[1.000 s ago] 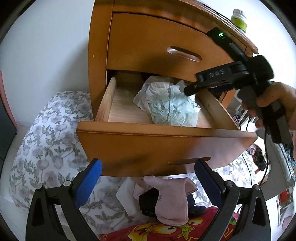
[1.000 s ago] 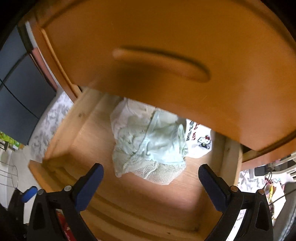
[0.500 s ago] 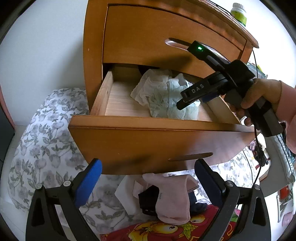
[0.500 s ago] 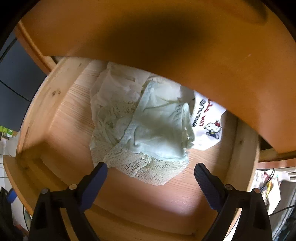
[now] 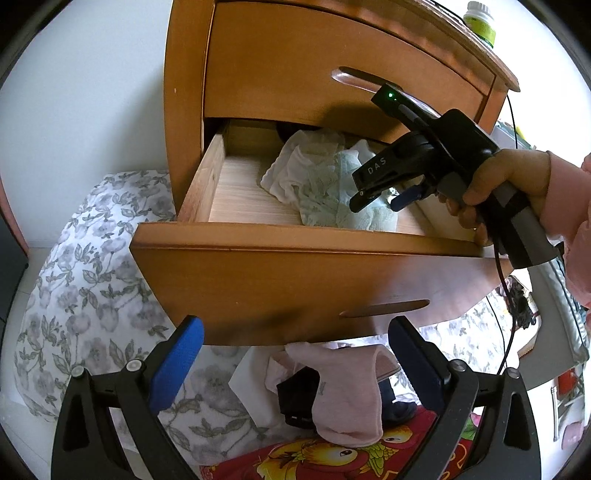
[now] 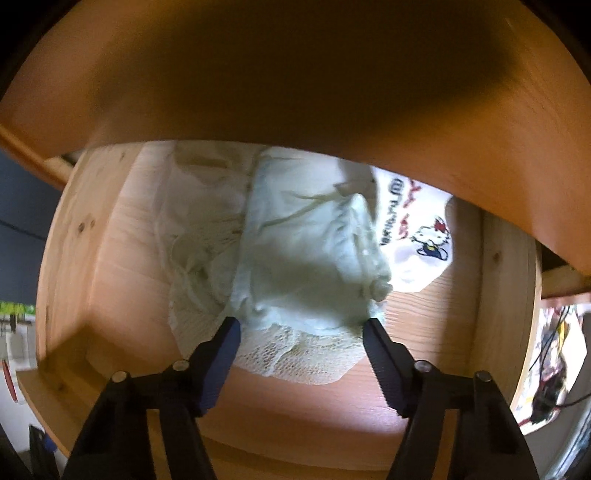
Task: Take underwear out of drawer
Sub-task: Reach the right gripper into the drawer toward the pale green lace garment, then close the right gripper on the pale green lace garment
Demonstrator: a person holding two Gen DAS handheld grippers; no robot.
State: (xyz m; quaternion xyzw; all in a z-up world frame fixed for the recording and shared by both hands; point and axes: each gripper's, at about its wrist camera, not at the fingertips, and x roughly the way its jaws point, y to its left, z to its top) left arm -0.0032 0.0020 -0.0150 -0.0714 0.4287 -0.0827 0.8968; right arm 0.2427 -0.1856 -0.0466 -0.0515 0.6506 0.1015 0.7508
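The lower drawer point(image 5: 295, 236) of a wooden nightstand is pulled out. A crumpled heap of underwear point(image 5: 332, 184) lies inside: a mint green piece with a lace edge point(image 6: 306, 258), a cream one point(image 6: 199, 206) to its left and a white one with a cartoon print point(image 6: 417, 236) to its right. My right gripper point(image 6: 301, 328) points down into the drawer point(image 6: 122, 240). Its jaws are closing, with the mint fabric's lace edge between the fingertips. From the left wrist view, the right gripper point(image 5: 380, 201) sits low over the heap. My left gripper point(image 5: 293, 332) hangs open and empty before the drawer front.
The upper drawer point(image 5: 332, 66) is shut and overhangs the back of the open one. A green-lidded bottle point(image 5: 480, 18) stands on top. Below the drawer lie a pink garment point(image 5: 343, 398), a black item, floral bedding point(image 5: 92, 277) and red patterned cloth point(image 5: 332, 458).
My right gripper has come down into the drawer onto the mint underwear, and its jaws have narrowed around the fabric. The left gripper has stayed about where it was.
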